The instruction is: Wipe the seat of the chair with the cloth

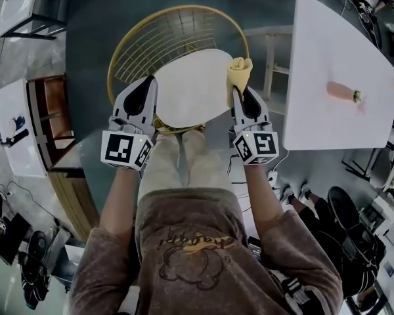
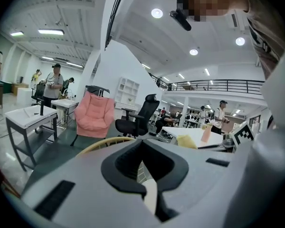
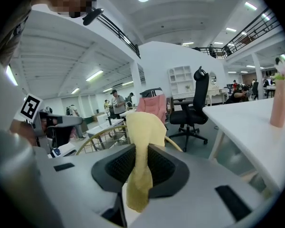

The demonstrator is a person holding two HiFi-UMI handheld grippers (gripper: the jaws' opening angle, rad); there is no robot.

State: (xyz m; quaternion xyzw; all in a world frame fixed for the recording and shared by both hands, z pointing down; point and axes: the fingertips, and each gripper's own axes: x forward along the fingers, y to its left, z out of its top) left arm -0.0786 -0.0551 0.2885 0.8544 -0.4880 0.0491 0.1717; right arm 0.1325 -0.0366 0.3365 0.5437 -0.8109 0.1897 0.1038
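Left gripper (image 1: 147, 84): at the 9 o'clock edge of the chair seat (image 1: 190, 90); jaws closed together, nothing between them.
Cloth (image 1: 239, 72): yellow, bunched, at the seat's 3 o'clock edge; long axis 6-to-12, free end pointing to 12.
Right gripper (image 1: 241, 92): clamped on the cloth's lower end.
Risk: the narrow bunch likely wipes little, and dragging may pull it from the pinch.

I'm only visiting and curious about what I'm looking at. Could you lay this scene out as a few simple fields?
left gripper: jaws together, nothing between them, at the left edge of the seat
right gripper: shut on the yellow cloth, at the seat's right edge
chair: yellow wire back, white round seat
beside it: white table on the right
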